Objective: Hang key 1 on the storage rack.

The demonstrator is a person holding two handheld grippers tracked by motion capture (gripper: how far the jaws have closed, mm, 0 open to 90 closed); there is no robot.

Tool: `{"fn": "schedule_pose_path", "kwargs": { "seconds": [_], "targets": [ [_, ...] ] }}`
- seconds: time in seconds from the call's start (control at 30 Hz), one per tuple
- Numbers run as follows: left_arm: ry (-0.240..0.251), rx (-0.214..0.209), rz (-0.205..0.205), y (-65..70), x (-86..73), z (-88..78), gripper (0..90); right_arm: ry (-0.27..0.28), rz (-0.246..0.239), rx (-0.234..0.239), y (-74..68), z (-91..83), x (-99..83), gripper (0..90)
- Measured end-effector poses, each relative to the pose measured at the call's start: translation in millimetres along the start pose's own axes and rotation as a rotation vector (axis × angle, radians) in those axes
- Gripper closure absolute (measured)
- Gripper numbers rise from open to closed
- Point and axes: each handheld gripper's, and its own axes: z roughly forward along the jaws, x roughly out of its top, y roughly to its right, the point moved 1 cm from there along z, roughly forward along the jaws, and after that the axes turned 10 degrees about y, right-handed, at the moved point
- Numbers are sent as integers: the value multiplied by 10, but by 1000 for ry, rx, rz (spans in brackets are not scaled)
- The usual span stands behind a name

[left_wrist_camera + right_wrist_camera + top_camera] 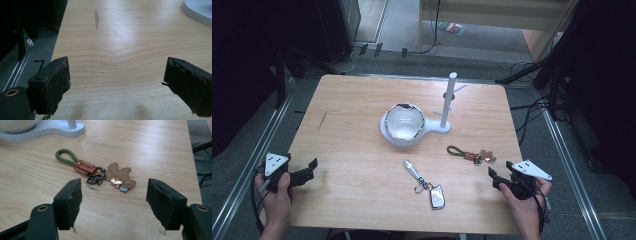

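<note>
Here we see the right tongs (pixel 113 195) released, lower frame, the green-loop keychain (pixel 96 170) just beyond them on the counter (pixel 150 150); left tongs (pixel 117 82) released too.

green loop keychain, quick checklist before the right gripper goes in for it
1. Right gripper open, nothing between the jaws: ok.
2. Green loop keychain lies flat ahead of the jaws, untouched: ok.
3. Keychain apart from the white stand base: ok.
4. Car key lies apart from the keychain, out of the path: ok.
5. Left gripper open over bare table, out of the way: ok.
6. Whether the ring links are tangled: cannot tell.
</note>
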Motion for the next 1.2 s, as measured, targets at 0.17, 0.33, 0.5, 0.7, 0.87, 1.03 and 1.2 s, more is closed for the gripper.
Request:
{"fn": "schedule_pose_path", "kwargs": {
  "seconds": [0.17, 0.33, 0.5, 0.7, 0.87, 1.03, 1.2],
  "targets": [
    [-1, 1, 0, 0, 0, 0, 70, -46, -36, 23, -54, 85, 41, 297],
    [-1, 1, -1, 0, 0, 1, 70, -83, -61, 42, -77, 154, 74, 298],
    [0, 1, 1, 1, 0, 0, 70, -117, -82, 55, -88, 193, 136, 307],
    [-2, 0, 0, -1, 0, 0, 70, -179, -147, 84, -113, 276, 255, 324],
    [-1, 1, 0, 0, 0, 1, 70, -209, -179, 72, -109, 326, 318, 375],
    [-2, 1, 2, 1, 0, 2, 70, -283, -257, 91, -114, 410, 380, 371],
    [-2, 1, 1, 1, 0, 2, 70, -326, -290, 114, -126, 465, 412, 376]
  ]
}}
